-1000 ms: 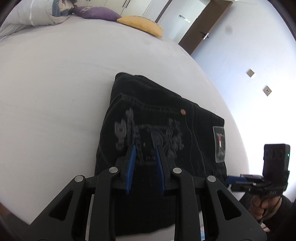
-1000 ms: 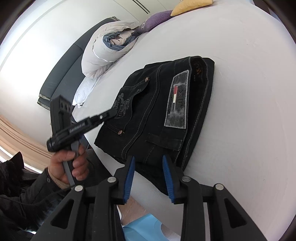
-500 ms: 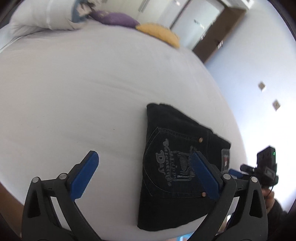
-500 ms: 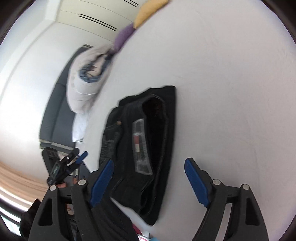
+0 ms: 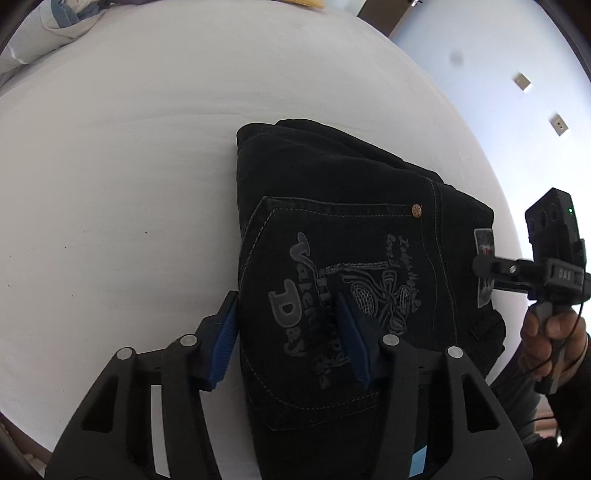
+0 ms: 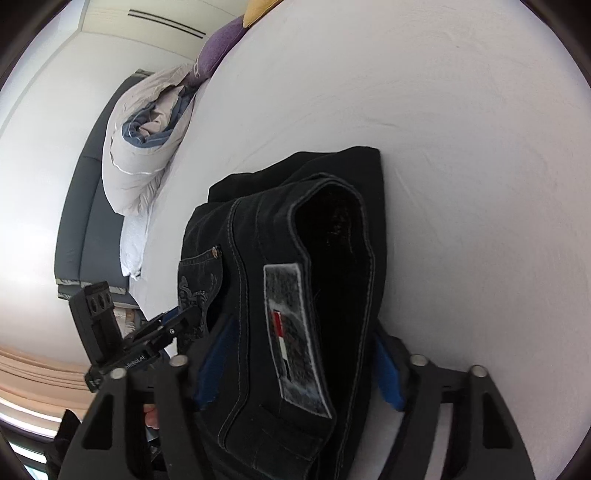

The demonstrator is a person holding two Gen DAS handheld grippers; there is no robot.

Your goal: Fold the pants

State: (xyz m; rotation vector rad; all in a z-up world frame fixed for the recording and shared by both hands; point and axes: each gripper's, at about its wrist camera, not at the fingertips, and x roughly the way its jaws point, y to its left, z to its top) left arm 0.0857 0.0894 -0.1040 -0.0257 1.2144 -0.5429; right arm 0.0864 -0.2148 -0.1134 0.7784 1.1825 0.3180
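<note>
The black jeans lie folded in a thick stack on the white bed, back pocket with grey embroidery facing up. My left gripper is open, its blue pads astride the stack's left part near the front edge. In the right wrist view the jeans show the waistband end with a grey patch label. My right gripper is open, its pads on either side of that end. Each gripper shows in the other view: the right one and the left one.
A rolled white and blue duvet, a purple cushion and a yellow cushion lie at the head of the bed. A dark grey headboard stands behind. The bed's front edge runs just below the jeans.
Both grippers opened wide and pulled back, then came down again over the folded jeans, each now straddling one end with jaws partly narrowed.
</note>
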